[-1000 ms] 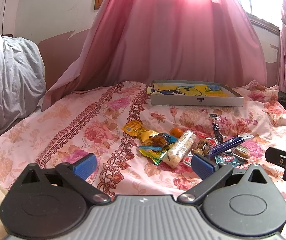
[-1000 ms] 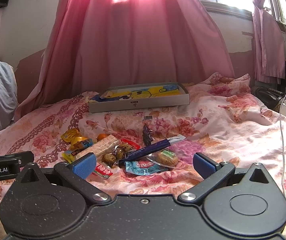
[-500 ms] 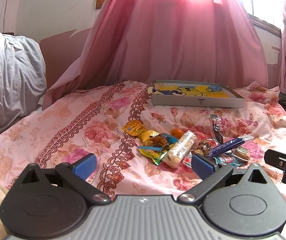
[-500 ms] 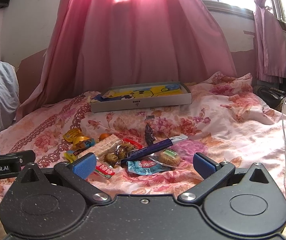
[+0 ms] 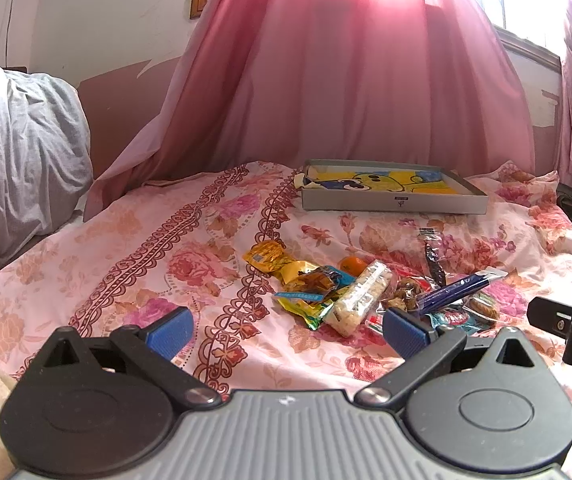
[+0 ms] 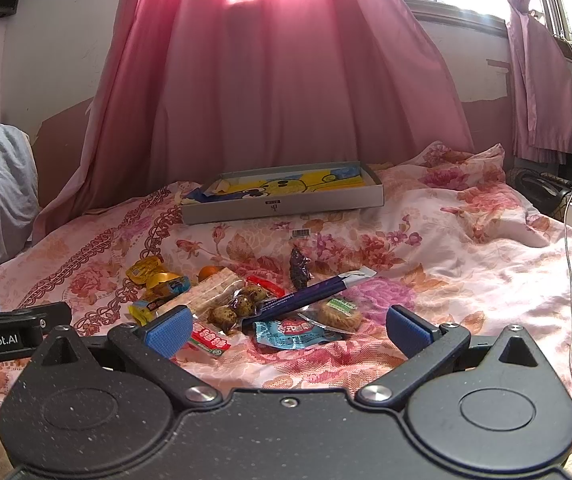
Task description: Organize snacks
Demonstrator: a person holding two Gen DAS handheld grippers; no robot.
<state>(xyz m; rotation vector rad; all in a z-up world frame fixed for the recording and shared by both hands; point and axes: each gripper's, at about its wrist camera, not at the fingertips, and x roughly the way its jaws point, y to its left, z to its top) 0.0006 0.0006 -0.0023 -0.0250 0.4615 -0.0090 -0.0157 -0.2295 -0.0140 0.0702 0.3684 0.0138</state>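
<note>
Legibly, "enRobot.AI" on left gripper (image 6: 6,336)

Pink floral bedsheet (image 5: 134,248), pink curtain (image 6: 286,80), yellow-blue cartoon-printed grey box (image 6: 286,204).

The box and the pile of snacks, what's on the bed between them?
Mostly bare flowery bedsheet. In the right wrist view, only a small barcode sticker lies between the box and the pile of snacks.

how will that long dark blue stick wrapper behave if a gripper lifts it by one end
The long dark blue stick wrapper looks thin and light, so it would probably sag or flex. Its glossy film may slip. It lies propped across the speckled egg pack, which could shift.
</note>
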